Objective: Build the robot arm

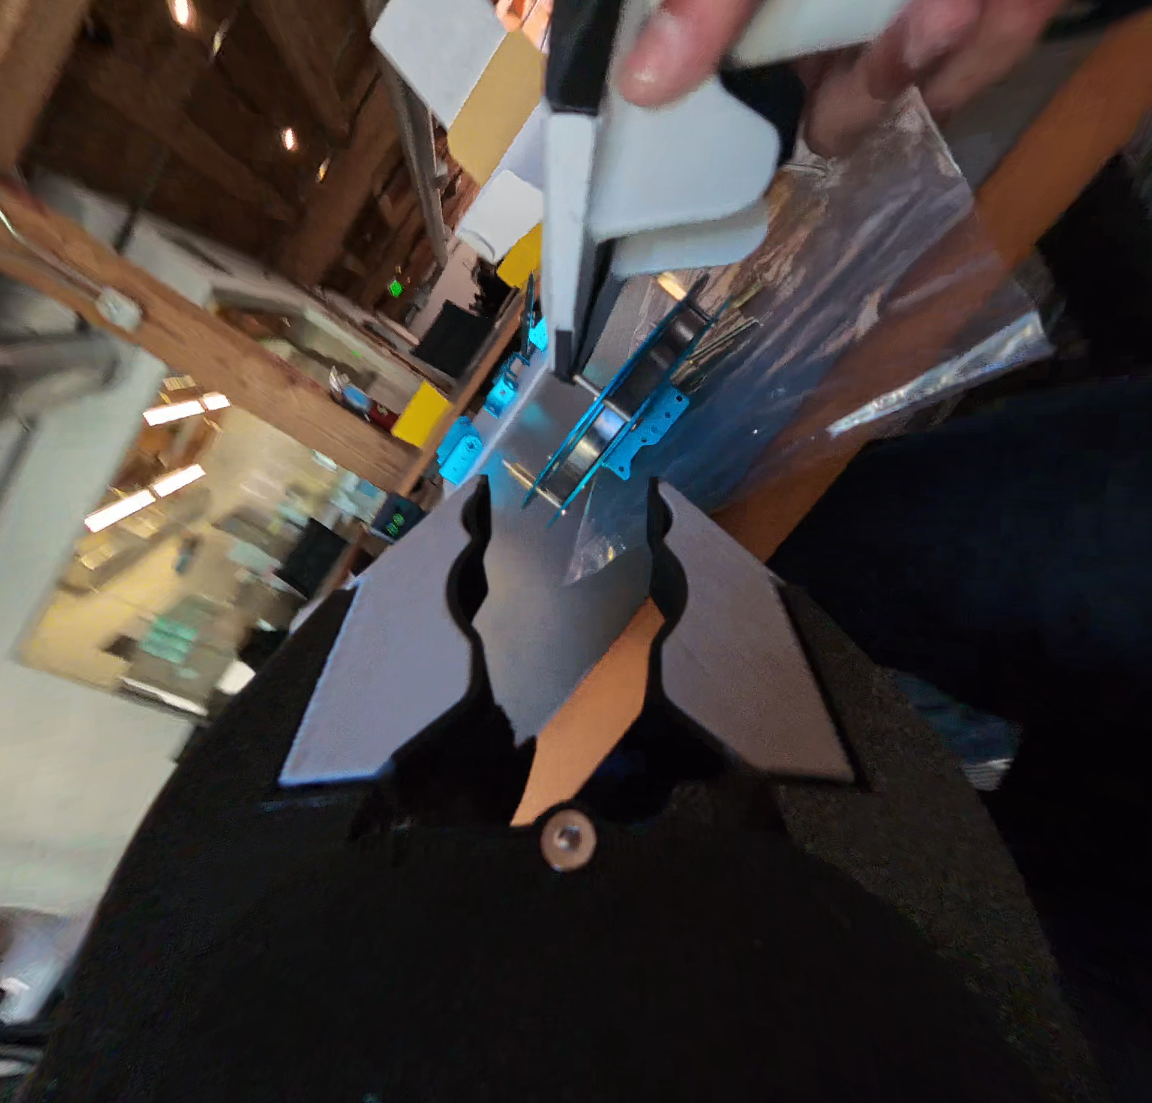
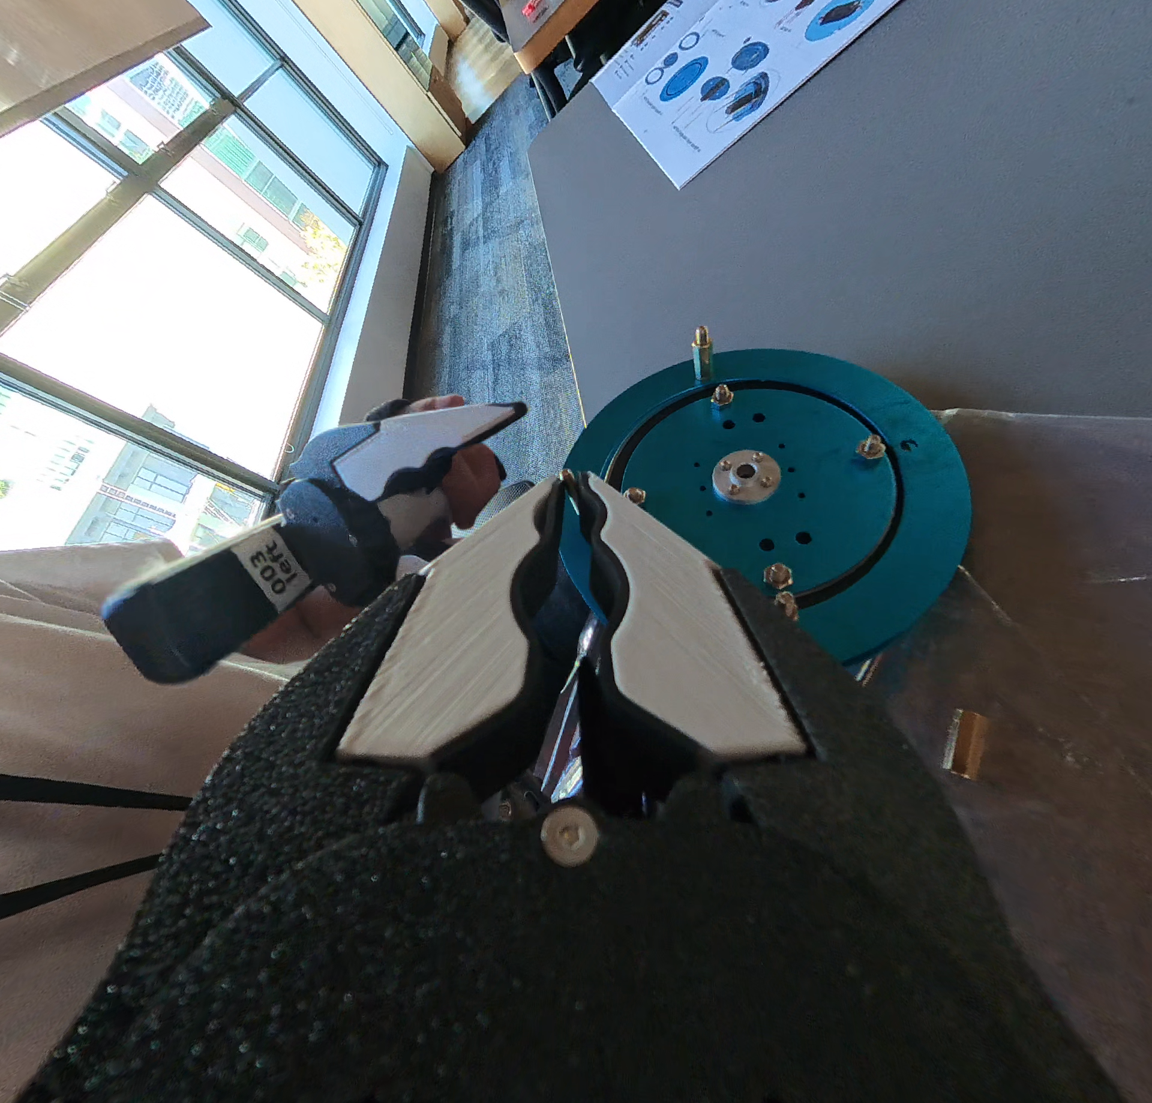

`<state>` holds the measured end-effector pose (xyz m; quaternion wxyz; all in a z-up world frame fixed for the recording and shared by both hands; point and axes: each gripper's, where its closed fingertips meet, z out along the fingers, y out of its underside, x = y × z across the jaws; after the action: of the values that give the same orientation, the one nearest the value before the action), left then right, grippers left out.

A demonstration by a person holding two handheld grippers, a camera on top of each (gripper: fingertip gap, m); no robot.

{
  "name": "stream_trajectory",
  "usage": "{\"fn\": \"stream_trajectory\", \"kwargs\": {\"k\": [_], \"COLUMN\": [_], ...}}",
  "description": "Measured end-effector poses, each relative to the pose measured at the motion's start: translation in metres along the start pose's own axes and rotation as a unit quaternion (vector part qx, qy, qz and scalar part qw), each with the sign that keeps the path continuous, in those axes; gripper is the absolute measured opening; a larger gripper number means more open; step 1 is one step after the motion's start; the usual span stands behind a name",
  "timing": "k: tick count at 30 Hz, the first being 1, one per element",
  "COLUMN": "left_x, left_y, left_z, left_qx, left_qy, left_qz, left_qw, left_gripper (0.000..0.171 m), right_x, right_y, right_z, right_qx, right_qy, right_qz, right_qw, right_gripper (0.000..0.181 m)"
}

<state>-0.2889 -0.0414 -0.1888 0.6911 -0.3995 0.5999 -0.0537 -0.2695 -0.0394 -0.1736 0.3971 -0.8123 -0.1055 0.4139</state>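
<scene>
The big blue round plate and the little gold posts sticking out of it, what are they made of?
The blue round plate looks like metal with a matte blue coating: thin, flat, with clean drilled holes. The gold posts look like brass, shiny and yellowish. The right gripper seems to pinch one at its tip.

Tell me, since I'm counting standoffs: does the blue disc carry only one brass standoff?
No. The blue disc carries several brass standoffs around its inner plate.

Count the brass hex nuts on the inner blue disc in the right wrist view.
4 nuts: top edge, right, bottom, and left beside the right gripper, which grips a metal tool and may hide more.
</scene>
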Motion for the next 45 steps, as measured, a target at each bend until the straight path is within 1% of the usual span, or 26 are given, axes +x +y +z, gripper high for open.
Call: {"fn": "stream_trajectory", "kwargs": {"k": [2, 4, 8, 11, 13, 15, 18, 19, 21, 23, 25, 28, 31, 32, 34, 36, 40, 42, 45], "left_x": [0.007, 0.010, 0.010, 0.013, 0.014, 0.016, 0.023, 0.026, 0.026, 0.025, 0.025, 0.025, 0.026, 0.027, 0.027, 0.027, 0.026, 0.025, 0.024], "left_y": [0.000, 0.004, -0.004, -0.006, -0.007, -0.007, 0.004, 0.005, 0.005, 0.006, 0.007, 0.007, 0.006, 0.006, 0.006, 0.006, 0.009, 0.012, 0.013], "left_z": [0.007, 0.015, 0.021, 0.025, 0.026, 0.024, 0.026, 0.026, 0.024, 0.023, 0.023, 0.022, 0.022, 0.021, 0.021, 0.020, 0.018, 0.017, 0.016], "left_qx": [0.004, -0.004, 0.018, 0.020, 0.022, 0.026, -0.001, -0.002, 0.004, 0.006, 0.014, 0.015, 0.017, 0.017, 0.016, 0.018, 0.018, 0.020, 0.019], "left_qy": [0.011, 0.015, 0.012, 0.011, 0.005, -0.002, -0.009, -0.010, -0.016, -0.016, -0.019, -0.019, -0.019, -0.017, -0.016, -0.016, -0.015, -0.012, -0.013], "left_qz": [0.071, 0.103, 0.119, 0.128, 0.128, 0.146, 0.185, 0.188, 0.186, 0.179, 0.170, 0.165, 0.158, 0.157, 0.156, 0.157, 0.172, 0.167, 0.161], "left_qw": [0.997, 0.995, 0.993, 0.992, 0.992, 0.989, 0.983, 0.982, 0.982, 0.984, 0.985, 0.986, 0.987, 0.987, 0.988, 0.987, 0.985, 0.986, 0.987], "left_gripper": [0.050, 0.051, 0.050, 0.045, 0.032, 0.022, 0.018, 0.017, 0.017, 0.017, 0.017, 0.017, 0.017, 0.017, 0.017, 0.017, 0.017, 0.017, 0.017], "right_x": [-0.001, -0.001, -0.001, -0.001, -0.001, -0.001, 0.002, 0.002, -0.001, -0.005, -0.004, 0.007, 0.033, 0.043, 0.066, 0.083, 0.091, 0.091, 0.097], "right_y": [0.000, 0.001, 0.001, 0.001, 0.002, 0.007, 0.016, 0.019, 0.021, 0.020, 0.012, 0.000, -0.006, -0.004, 0.004, 0.014, 0.030, 0.033, 0.038], "right_z": [0.000, 0.000, 0.001, 0.002, 0.003, 0.006, 0.009, 0.010, 0.008, 0.002, -0.012, -0.041, -0.069, -0.075, -0.084, -0.087, -0.078, -0.073, -0.070], "right_qx": [-0.002, -0.004, -0.008, -0.009, -0.011, -0.024, -0.038, -0.045, -0.042, -0.039, -0.022, -0.007, -0.006, -0.015, -0.054, -0.093, -0.169, -0.192, -0.224], "right_qy": [0.000, 0.001, 0.009, 0.010, 0.008, 0.008, 0.017, 0.017, 0.013, 0.005, 0.018, 0.064, 0.130, 0.149, 0.191, 0.213, 0.190, 0.175, 0.178], "right_qz": [0.000, 0.001, -0.006, -0.006, -0.003, -0.004, -0.014, -0.024, -0.042, -0.059, -0.096, -0.152, -0.221, -0.241, -0.264, -0.281, -0.300, -0.316, -0.281], "right_qw": [1.000, 1.000, 1.000, 1.000, 1.000, 1.000, 0.999, 0.999, 0.998, 0.997, 0.995, 0.986, 0.966, 0.959, 0.944, 0.931, 0.919, 0.913, 0.916], "right_gripper": [0.002, 0.002, 0.002, 0.002, 0.002, 0.003, 0.006, 0.009, 0.010, 0.015, 0.015, 0.015, 0.016, 0.018, 0.024, 0.024, 0.026, 0.024, 0.021]}}
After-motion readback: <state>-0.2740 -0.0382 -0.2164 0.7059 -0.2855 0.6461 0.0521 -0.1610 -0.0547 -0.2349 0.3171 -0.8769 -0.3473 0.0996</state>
